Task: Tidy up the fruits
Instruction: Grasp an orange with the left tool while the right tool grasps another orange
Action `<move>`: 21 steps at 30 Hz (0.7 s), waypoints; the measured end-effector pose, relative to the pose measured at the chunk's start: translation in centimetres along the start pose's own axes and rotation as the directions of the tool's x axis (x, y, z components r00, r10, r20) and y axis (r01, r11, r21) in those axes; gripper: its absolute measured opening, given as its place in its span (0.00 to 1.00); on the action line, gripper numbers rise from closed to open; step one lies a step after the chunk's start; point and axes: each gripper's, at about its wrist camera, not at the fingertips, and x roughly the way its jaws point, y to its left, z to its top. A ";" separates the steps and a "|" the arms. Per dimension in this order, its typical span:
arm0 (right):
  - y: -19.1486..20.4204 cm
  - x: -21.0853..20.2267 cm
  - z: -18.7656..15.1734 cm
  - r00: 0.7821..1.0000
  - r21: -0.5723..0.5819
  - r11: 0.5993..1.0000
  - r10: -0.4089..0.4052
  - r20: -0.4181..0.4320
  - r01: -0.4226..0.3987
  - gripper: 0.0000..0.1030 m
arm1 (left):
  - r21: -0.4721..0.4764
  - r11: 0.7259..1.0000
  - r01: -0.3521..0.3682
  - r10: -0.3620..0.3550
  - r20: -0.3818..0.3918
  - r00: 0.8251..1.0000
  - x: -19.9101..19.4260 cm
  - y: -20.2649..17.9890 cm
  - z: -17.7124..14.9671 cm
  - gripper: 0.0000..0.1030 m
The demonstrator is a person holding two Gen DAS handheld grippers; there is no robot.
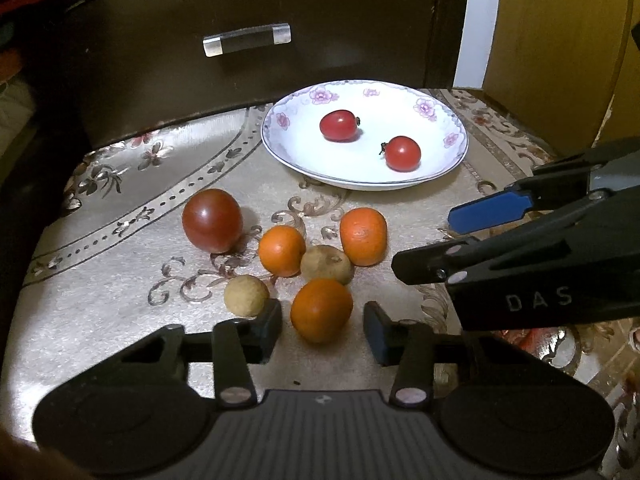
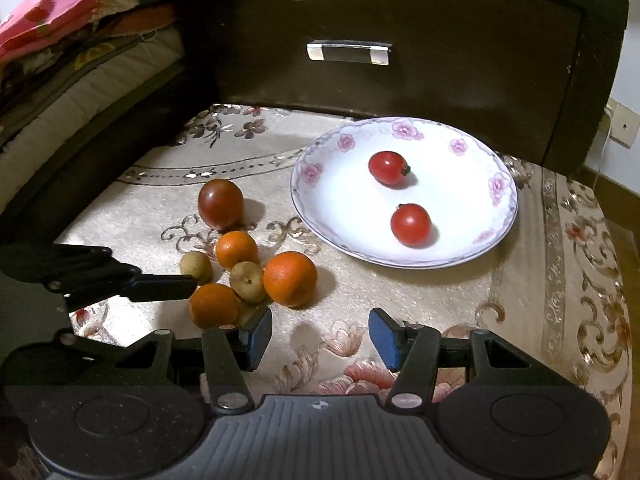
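A white flowered plate [image 1: 448, 160] [image 2: 328, 220] holds two small red tomatoes [image 1: 339, 125] [image 2: 411, 224]. On the cloth lie a large dark red tomato [image 1: 212, 221] [image 2: 221, 204], three oranges [image 1: 281, 251] [image 2: 289, 278] and two brown longans [image 1: 246, 295] [image 2: 247, 282]. My left gripper [image 1: 322, 330] is open, its fingers on either side of the nearest orange [image 1: 321, 310], not closed on it. My right gripper [image 2: 318, 336] is open and empty, just right of the fruit pile; it also shows in the left wrist view [image 1: 436, 240].
A dark wooden drawer front with a clear handle [image 1: 247, 39] [image 2: 349, 53] stands behind the plate. Folded bedding [image 2: 60, 52] is stacked at the left. The embroidered cloth [image 2: 560, 260] covers the surface, whose edge runs close on the right.
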 end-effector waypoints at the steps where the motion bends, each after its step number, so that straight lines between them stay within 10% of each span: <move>1: -0.1 0.0 0.0 1.000 0.003 1.000 0.002 0.000 -0.002 0.49 | -0.003 1.000 0.006 -0.006 0.001 1.000 -0.1 0.0 0.0 0.42; 21: 1.6 2.6 0.9 0.998 -0.046 0.997 0.059 -0.005 -0.060 0.43 | -0.011 0.999 0.036 -0.036 -0.021 0.999 -1.9 1.3 -1.5 0.35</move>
